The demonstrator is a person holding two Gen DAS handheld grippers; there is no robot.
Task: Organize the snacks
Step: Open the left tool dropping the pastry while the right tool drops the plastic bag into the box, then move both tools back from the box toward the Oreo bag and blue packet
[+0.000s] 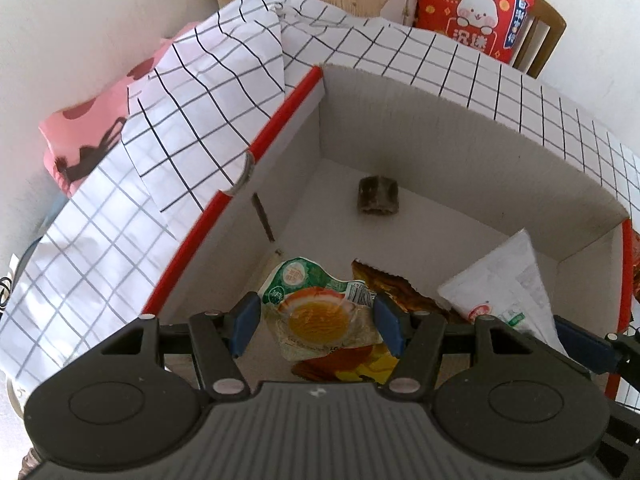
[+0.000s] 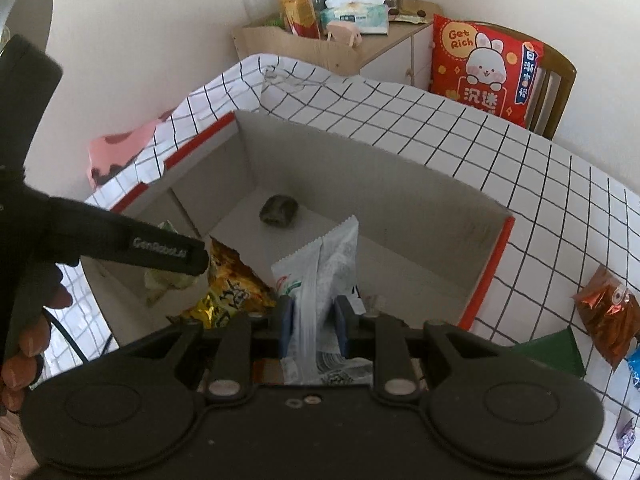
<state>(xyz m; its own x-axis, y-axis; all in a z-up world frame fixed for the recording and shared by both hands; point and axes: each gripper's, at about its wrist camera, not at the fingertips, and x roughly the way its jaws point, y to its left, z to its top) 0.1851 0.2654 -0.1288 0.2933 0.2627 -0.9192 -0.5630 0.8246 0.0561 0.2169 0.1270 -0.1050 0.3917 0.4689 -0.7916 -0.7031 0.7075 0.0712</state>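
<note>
A white cardboard box with a red rim (image 1: 280, 120) stands open on the checked tablecloth. My left gripper (image 1: 316, 326) reaches down into it, its blue pads closed on the two edges of a green-and-white packet with an orange picture (image 1: 316, 316). My right gripper (image 2: 314, 326) is shut on a white crinkled packet (image 2: 320, 280), held upright over the box wall (image 2: 360, 184). That white packet (image 1: 504, 280) also shows at the right of the left wrist view. A small dark snack (image 1: 378, 196) and a brown-and-yellow packet (image 1: 400, 292) lie on the box floor.
Loose snacks lie on the table right of the box: an orange foil packet (image 2: 608, 320), a green one (image 2: 552, 348) and others at the edge. A red cushion (image 2: 484, 68) sits on a chair behind, beside a cluttered wooden cabinet (image 2: 320, 48). A hand (image 2: 24, 344) holds the left gripper.
</note>
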